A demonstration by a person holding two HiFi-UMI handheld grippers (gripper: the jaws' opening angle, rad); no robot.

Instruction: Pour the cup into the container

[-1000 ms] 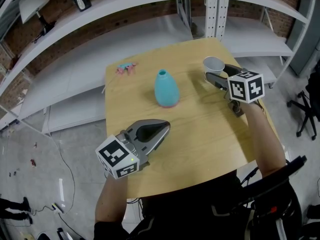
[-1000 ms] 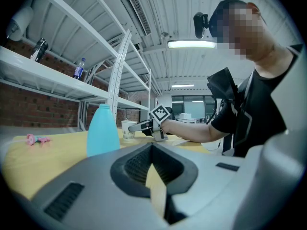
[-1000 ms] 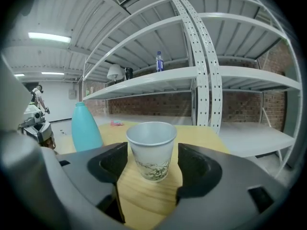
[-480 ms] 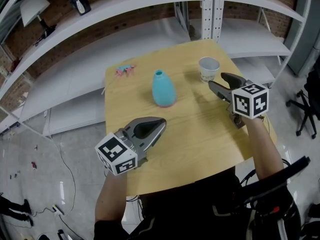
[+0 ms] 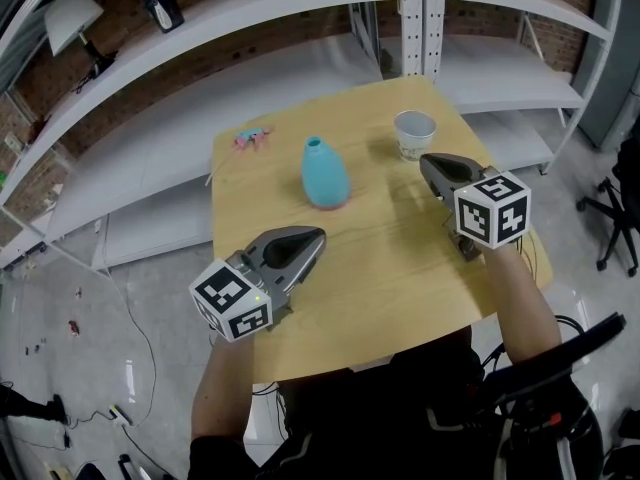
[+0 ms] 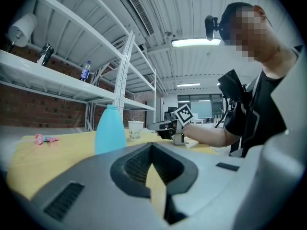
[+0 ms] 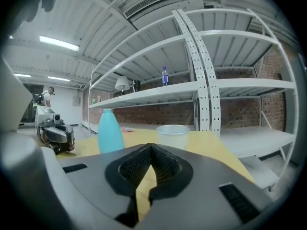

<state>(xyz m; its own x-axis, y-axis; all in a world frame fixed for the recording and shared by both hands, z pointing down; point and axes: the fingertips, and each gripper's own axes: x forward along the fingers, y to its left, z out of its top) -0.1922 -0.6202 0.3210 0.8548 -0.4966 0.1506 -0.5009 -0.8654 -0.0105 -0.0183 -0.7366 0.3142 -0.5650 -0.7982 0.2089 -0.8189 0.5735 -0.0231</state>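
A white paper cup (image 5: pixel 414 133) stands upright near the far right corner of the wooden table (image 5: pixel 400 268). A light blue, narrow-necked vase-shaped container (image 5: pixel 325 173) stands left of it. My right gripper (image 5: pixel 431 162) hovers just short of the cup, apart from it; its jaws have just been closing and are shut with nothing between them. In the right gripper view the cup (image 7: pixel 172 133) and the container (image 7: pixel 109 131) stand beyond the shut jaw tips (image 7: pixel 151 148). My left gripper (image 5: pixel 315 236) hangs shut and empty over the near left of the table, pointing towards the container (image 6: pixel 110 130).
A small pink object (image 5: pixel 250 137) lies at the table's far left corner. White metal shelving (image 5: pixel 300 8) runs behind the table, with a post (image 5: pixel 411 18) near the cup. An office chair (image 5: pixel 612 218) stands at the right on the floor.
My right gripper has drawn back from the cup towards me and its jaws have gone from wide open to shut. The cup stays on the table. The left gripper has kept still.
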